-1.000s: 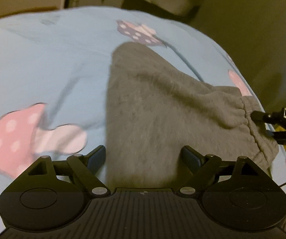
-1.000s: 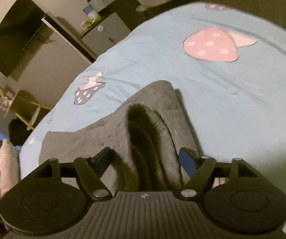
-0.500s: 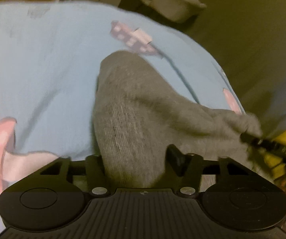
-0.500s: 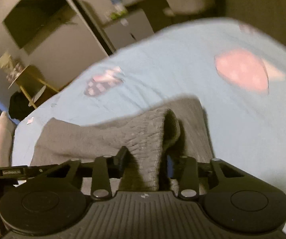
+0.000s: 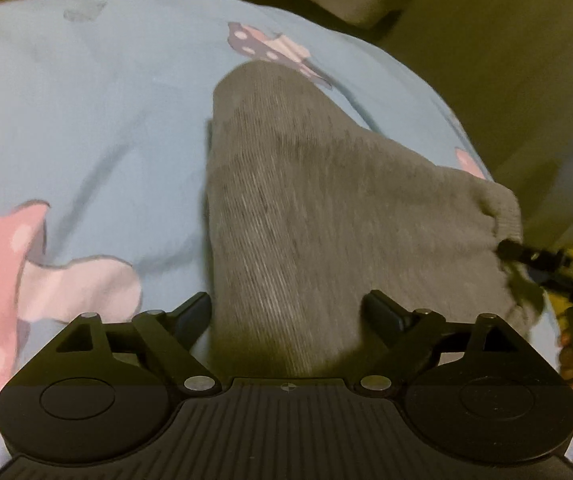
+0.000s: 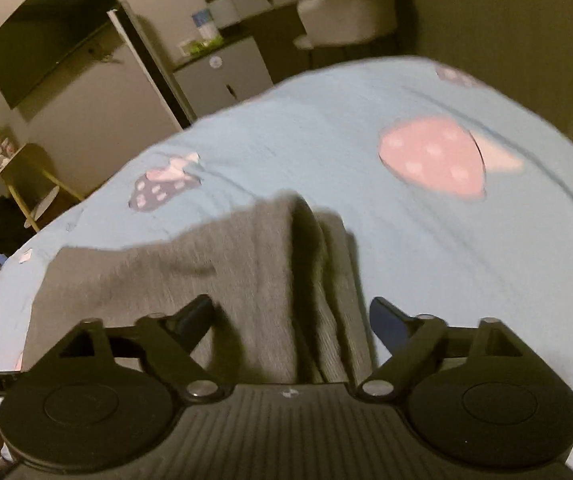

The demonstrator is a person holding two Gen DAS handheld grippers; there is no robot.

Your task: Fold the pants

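Grey knitted pants (image 5: 306, 216) lie folded on a light blue bedsheet (image 5: 98, 128) printed with pink and purple mushrooms. In the left wrist view the cloth forms a wide wedge: its narrow end points to the far side of the bed, just before a purple mushroom print (image 5: 262, 46), and its broad near end runs under the left gripper (image 5: 286, 312). The jaws of this gripper are opening and stand wide; the near edge of the pants lies between them, but the pads do not press on it. At the right edge of that view the elastic waistband (image 5: 502, 208) is bunched up, and the tip of the right gripper (image 6: 290, 314) touches it there. In the right wrist view the pants (image 6: 214, 272) show a raised fold in the middle with a dark crease beside it. The right gripper's jaws are also opening, spread wide over this fold, with cloth between them and no grip on it. A large pink mushroom print (image 6: 434, 158) is on the far right of the sheet. Beyond the bed stand a white cabinet (image 6: 222, 76) and a pale chair (image 6: 350, 12).
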